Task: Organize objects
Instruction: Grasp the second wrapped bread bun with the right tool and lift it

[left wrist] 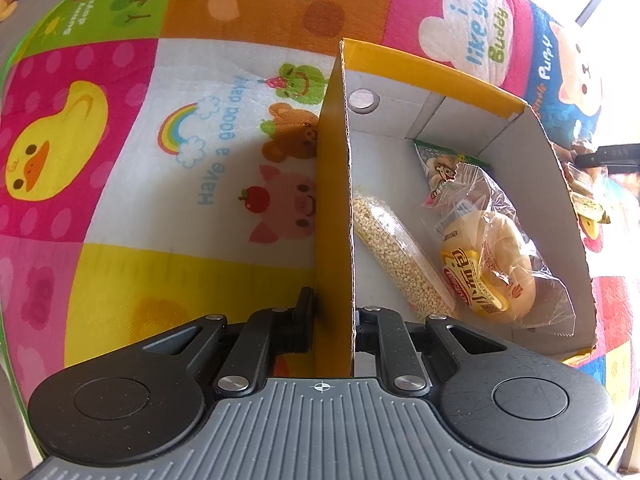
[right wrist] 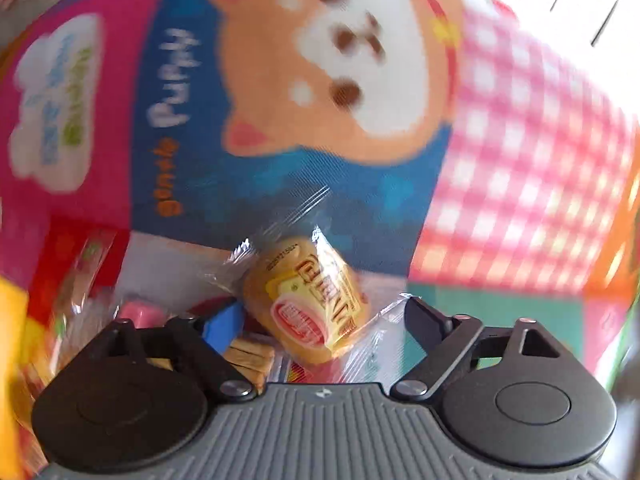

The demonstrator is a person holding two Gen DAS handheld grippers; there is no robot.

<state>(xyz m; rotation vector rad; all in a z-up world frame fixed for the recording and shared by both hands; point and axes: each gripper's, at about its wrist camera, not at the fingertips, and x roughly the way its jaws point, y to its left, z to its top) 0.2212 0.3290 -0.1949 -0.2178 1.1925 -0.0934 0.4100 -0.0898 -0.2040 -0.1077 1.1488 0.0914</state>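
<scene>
An open cardboard box, yellow outside and grey inside (left wrist: 560, 184), lies on the mat. My left gripper (left wrist: 334, 316) is shut on its left wall (left wrist: 334, 200), one finger outside and one inside. Inside the box lie a clear packet of small grains (left wrist: 396, 252), a wrapped bun with a yellow label (left wrist: 488, 264) and a green snack bag (left wrist: 440, 164). In the blurred right wrist view my right gripper (right wrist: 316, 316) is open over a pile of snacks. A second wrapped bun (right wrist: 308, 308) lies between its spread fingers; the pads are not pressing on it.
A colourful cartoon patchwork mat (left wrist: 200, 140) covers the floor. More loose snacks (left wrist: 584, 196) lie just past the box's right wall. Under my right gripper are wafer sticks (right wrist: 248, 356), a pink item (right wrist: 138, 312) and a clear packet (right wrist: 84, 280).
</scene>
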